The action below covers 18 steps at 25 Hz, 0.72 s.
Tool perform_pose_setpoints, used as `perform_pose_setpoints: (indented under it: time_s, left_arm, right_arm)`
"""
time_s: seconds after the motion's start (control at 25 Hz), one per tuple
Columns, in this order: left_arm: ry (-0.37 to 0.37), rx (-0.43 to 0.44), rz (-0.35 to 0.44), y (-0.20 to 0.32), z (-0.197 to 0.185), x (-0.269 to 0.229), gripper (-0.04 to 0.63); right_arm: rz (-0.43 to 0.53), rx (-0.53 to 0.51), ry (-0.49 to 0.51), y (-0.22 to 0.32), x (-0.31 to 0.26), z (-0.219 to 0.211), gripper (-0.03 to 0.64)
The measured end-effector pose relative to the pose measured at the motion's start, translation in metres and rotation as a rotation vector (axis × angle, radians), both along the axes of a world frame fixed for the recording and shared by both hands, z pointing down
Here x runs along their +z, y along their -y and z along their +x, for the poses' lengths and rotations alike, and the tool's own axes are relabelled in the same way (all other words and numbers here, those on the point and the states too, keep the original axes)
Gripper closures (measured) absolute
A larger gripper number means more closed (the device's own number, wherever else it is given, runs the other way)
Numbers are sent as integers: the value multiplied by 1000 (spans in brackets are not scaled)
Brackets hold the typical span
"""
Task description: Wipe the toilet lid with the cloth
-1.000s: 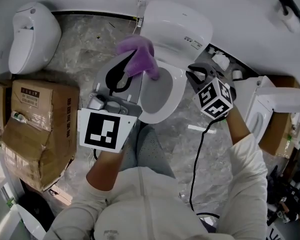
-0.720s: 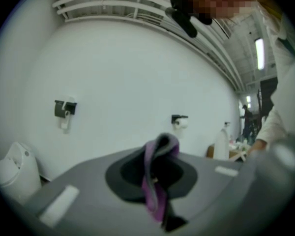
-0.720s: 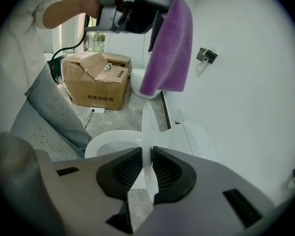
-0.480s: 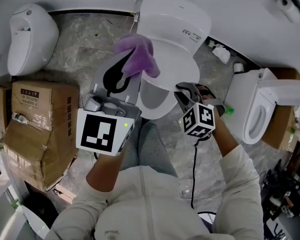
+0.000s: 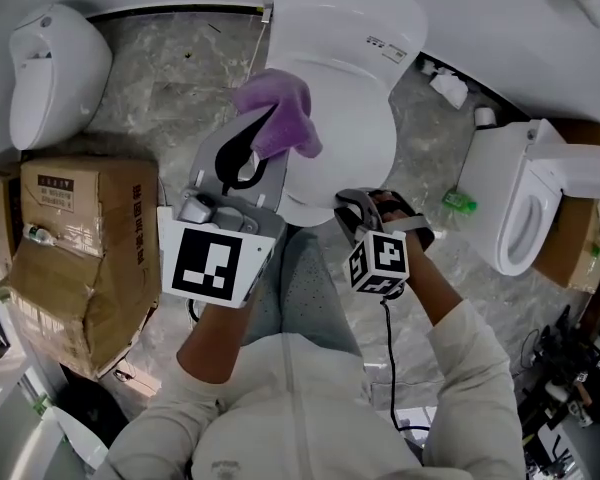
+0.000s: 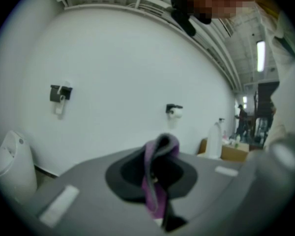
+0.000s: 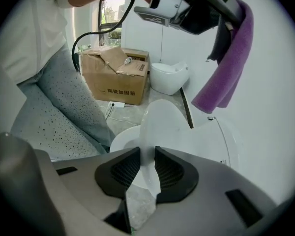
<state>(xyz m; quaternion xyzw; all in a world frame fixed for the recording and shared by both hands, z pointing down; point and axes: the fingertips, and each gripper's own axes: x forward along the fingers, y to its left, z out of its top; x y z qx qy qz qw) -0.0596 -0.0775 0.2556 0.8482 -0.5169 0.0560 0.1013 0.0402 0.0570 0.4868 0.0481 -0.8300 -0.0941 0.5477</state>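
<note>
Step in hand: judged as letting go of lowered lid; wipe not begun. Toilet lid (image 5: pixel 352 133) lies down over bowl. Right gripper (image 5: pixel 354 208) at lid's front edge, jaws just been opening, rim between them, pads apparently off it. Left gripper (image 5: pixel 260 136) clamped on purple cloth (image 5: pixel 280 116), hanging above lid's left edge. Next: right clears, left lowers cloth flat. Glossy white lid; marbled grey floor (image 5: pixel 170 78), cardboard box (image 5: pixel 80 228) left.

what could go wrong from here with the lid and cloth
The jaws of the right gripper have just been opening with the edge of the toilet lid between them; if the lid is not fully down, it may slam. The purple cloth hangs loosely from the left gripper and might slip off.
</note>
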Motion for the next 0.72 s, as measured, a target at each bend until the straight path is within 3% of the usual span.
perform_pose_setpoints:
  time_s: [0.56, 0.72]
  left_arm:
    - [1, 41, -122, -21, 11, 76, 578]
    - [3, 61, -144, -23, 15, 90, 578]
  right_arm:
    - [-95, -95, -26, -57, 62, -6, 503]
    - [-178, -102, -43, -70, 78, -7, 500]
